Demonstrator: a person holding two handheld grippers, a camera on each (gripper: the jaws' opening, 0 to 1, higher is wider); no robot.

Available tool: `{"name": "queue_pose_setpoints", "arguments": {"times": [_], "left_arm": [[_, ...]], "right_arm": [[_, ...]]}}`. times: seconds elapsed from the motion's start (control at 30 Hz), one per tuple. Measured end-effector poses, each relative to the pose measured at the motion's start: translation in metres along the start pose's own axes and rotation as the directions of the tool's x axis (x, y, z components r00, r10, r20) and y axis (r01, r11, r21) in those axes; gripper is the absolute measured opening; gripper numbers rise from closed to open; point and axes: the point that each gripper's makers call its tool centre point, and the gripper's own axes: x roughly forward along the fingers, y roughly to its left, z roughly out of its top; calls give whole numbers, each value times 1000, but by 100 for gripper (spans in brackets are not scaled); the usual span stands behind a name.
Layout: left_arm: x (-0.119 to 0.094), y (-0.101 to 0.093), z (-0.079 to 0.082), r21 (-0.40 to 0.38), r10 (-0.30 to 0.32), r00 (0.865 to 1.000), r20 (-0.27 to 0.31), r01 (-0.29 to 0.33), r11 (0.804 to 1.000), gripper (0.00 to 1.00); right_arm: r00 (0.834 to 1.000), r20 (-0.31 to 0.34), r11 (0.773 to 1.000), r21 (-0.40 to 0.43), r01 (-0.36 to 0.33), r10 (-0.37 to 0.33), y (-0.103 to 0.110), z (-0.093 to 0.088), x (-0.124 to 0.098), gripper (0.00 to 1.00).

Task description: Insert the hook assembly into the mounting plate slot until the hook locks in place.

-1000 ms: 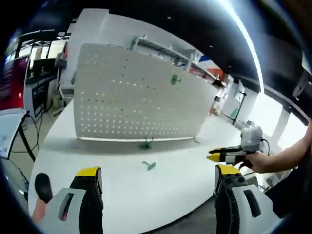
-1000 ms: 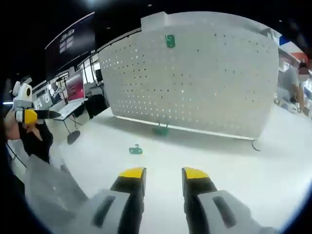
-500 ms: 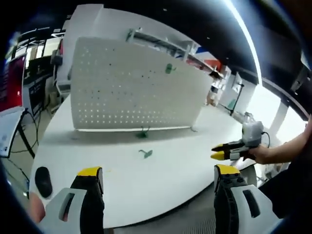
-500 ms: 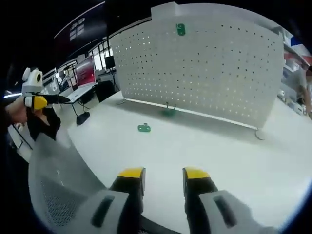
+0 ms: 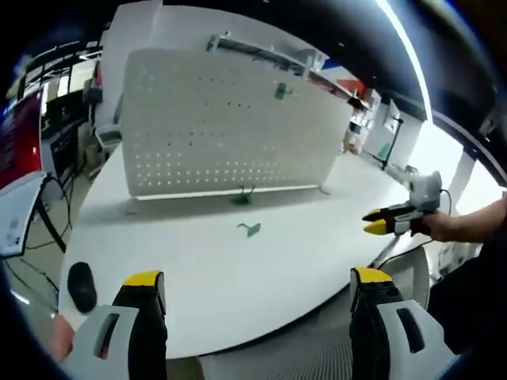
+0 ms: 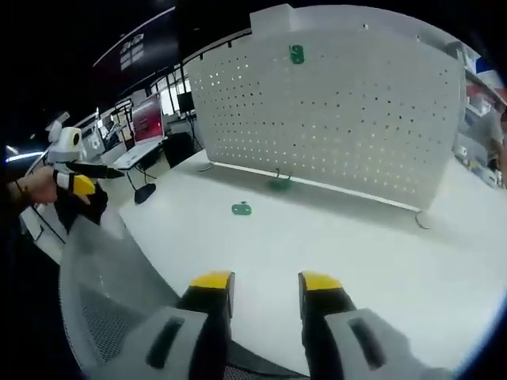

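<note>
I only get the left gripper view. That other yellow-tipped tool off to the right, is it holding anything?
Observer: No. In the right gripper view, the right gripper has its jaws slightly apart, with nothing between them.
Operator: What does my own tool look like from outside?
Observer: The left gripper is at the far left, held in a hand, off the edge of the table.
Operator: And the little green piece?
Observer: The green hook lies on the table, well ahead of the right gripper's jaws, untouched.

both cams sit back off the bench [image 5: 238,269] edge, facing the upright pegboard [image 5: 230,127] across it. left gripper view looks from the board's left, right gripper view from its right. shared: pegboard, bench top, green hook [image 6: 242,209] lying on it. each view catches the other tongs at its edge.
</note>
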Motion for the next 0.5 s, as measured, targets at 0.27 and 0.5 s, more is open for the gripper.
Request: {"name": "queue_pose_setpoints", "arguments": {"times": [0.27,0.5], "left_arm": [[6,2,-5,18,17,999,-32,-16,1000,100],[15,5,-3,-1,4,1000,-27,-4,1000,100]], "right_arm": [[998,-39,998,54,-40,42,8,-3,16,31],[993,-82,996,22,-84,86,14,2,44,32]]}}
